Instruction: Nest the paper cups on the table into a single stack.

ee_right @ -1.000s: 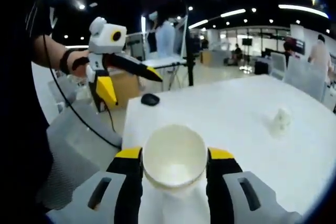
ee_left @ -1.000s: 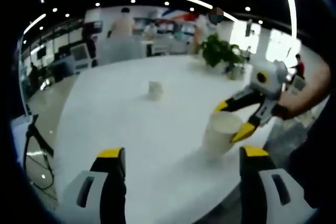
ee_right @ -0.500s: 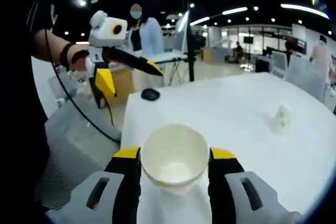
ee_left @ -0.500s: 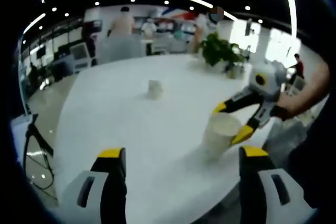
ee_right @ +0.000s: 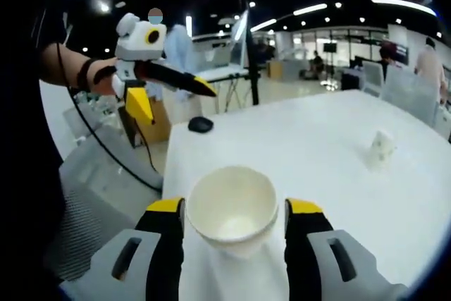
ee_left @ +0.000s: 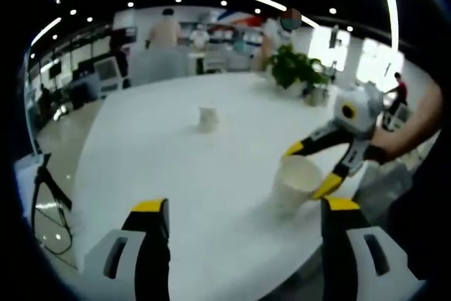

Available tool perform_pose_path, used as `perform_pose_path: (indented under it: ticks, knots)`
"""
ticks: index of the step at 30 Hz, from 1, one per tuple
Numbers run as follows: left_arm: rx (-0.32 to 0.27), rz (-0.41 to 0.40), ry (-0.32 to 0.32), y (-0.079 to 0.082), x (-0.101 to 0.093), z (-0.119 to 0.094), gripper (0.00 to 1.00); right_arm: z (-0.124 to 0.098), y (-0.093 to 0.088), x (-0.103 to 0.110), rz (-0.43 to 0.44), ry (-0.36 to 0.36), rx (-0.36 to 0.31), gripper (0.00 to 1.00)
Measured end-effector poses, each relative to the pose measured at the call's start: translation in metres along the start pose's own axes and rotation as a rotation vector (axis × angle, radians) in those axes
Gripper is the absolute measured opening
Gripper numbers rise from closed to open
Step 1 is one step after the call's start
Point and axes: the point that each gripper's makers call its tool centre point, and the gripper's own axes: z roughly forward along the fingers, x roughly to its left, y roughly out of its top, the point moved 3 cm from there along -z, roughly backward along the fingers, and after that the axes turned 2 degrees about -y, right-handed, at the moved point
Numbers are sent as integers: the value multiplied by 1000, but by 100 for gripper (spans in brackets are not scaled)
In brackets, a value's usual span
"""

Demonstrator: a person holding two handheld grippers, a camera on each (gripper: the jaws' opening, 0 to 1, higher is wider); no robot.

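Observation:
A white paper cup (ee_right: 232,206) stands upright on the white table (ee_right: 317,139), near its edge. My right gripper (ee_right: 235,206) straddles it, jaws open, with a thin gap showing at the right jaw. In the left gripper view the same cup (ee_left: 296,185) sits between the right gripper's (ee_left: 311,167) yellow tips. A second, smaller white cup (ee_left: 208,119) stands far off toward the table's middle, also seen as the small cup (ee_right: 381,147) in the right gripper view. My left gripper (ee_left: 245,209) hovers open and wide over the table edge, holding nothing. The left gripper (ee_right: 176,103) is off the table's side.
A black mouse (ee_right: 201,124) lies near the table's corner. A potted plant (ee_left: 296,68) stands at the far side. A grey chair (ee_right: 99,174) sits beside the table edge below my hands. People stand in the background.
The right gripper's jaws have spread slightly off the near cup's sides. The left gripper has stayed in place, open.

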Motion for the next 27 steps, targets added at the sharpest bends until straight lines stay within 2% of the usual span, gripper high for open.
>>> perform_pose_path:
  ticks: [5,12,22,27]
  knots:
    - [-3,2,0,3,0,1,88,-4,3,1,3,-2,-7,54]
    - [-3,14,-3,5,0,2,88,-17,16,2,-4,-20,-45,58]
    - [-6,31,-15,11,-5,6,88,-40,36,-3,52,-73,-128,65]
    - [-3,39,-16,13,-6,5,88,-58,46,-7,52,-109,-161,69]
